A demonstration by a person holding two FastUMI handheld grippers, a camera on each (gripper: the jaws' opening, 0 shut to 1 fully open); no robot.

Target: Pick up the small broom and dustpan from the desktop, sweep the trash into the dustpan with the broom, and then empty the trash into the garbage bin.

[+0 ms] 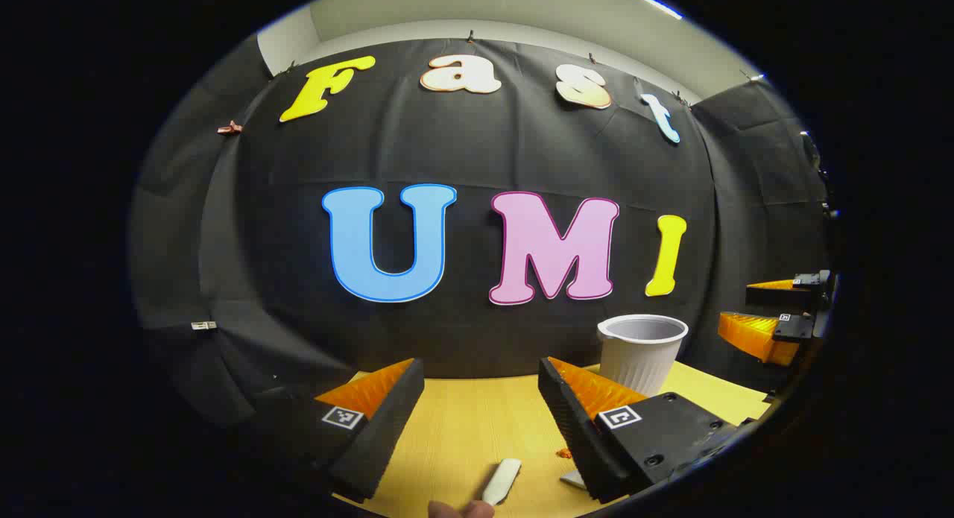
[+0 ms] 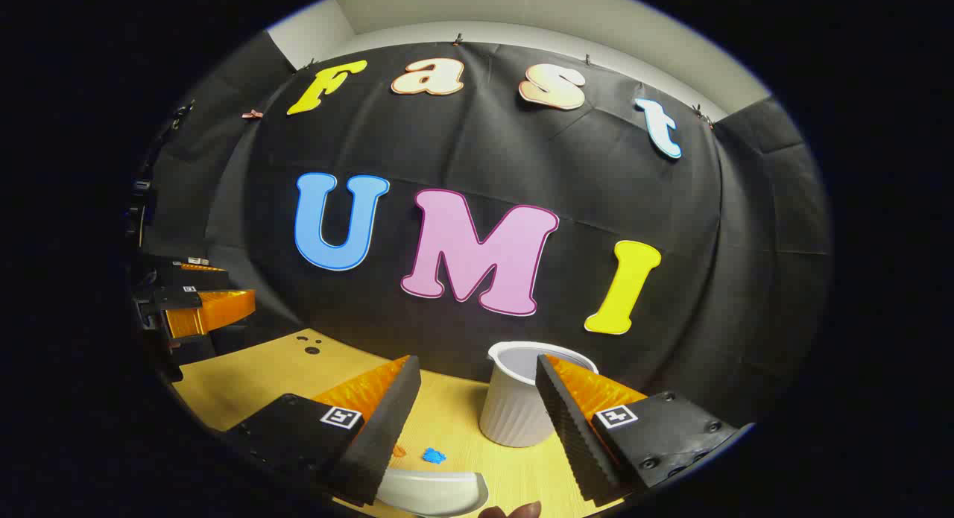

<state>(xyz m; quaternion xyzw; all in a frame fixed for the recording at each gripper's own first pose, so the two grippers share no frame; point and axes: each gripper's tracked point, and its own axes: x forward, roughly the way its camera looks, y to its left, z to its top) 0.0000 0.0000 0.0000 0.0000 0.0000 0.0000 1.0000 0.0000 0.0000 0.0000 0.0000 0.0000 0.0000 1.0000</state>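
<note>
I see a pale yellow, wood-grained tabletop (image 1: pixel 477 428), and on it a white garbage bin (image 1: pixel 641 352) with fine vertical ribbing down its outer wall and a greyish inside. In the left gripper view a plain white broom handle (image 1: pixel 501 481) lies on the wood, with a small orange scrap of trash (image 1: pixel 564 452) beside it. In the right gripper view I see a white dustpan (image 2: pixel 432 490), a bright blue scrap (image 2: pixel 433 455) and an orange scrap (image 2: pixel 399 451). The booth's wall (image 2: pixel 745 279) is matte black cloth.

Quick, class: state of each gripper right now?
Left gripper: fingers open, holding nothing.
Right gripper: fingers open, holding nothing.
</note>
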